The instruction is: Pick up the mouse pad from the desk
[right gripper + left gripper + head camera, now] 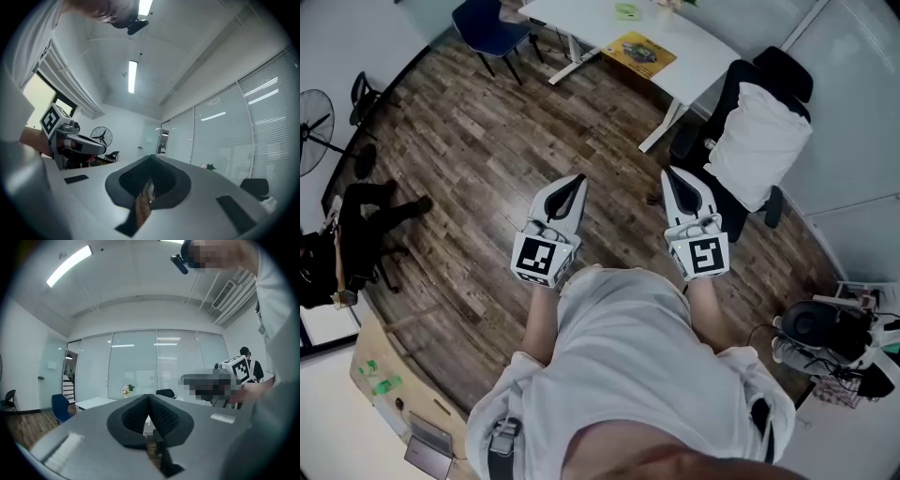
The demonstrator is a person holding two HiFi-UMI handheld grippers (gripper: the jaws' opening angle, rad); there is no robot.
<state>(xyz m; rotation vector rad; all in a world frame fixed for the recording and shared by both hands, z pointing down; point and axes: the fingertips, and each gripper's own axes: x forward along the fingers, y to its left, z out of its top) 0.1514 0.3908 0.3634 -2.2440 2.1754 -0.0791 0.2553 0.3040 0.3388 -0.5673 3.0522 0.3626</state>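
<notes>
Standing well off desk (694,49), left gripper (577,180) and right gripper (671,173) held level, both closed on nothing (approach stance, likely); pad (639,53) untouched

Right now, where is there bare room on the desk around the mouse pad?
Bare desk top left of the mouse pad and right of it, toward the office chair. Crowded behind: a green item sits close.

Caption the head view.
Left hand-held gripper and right hand-held gripper, both shut, far from yellow mouse pad on white desk.
</notes>
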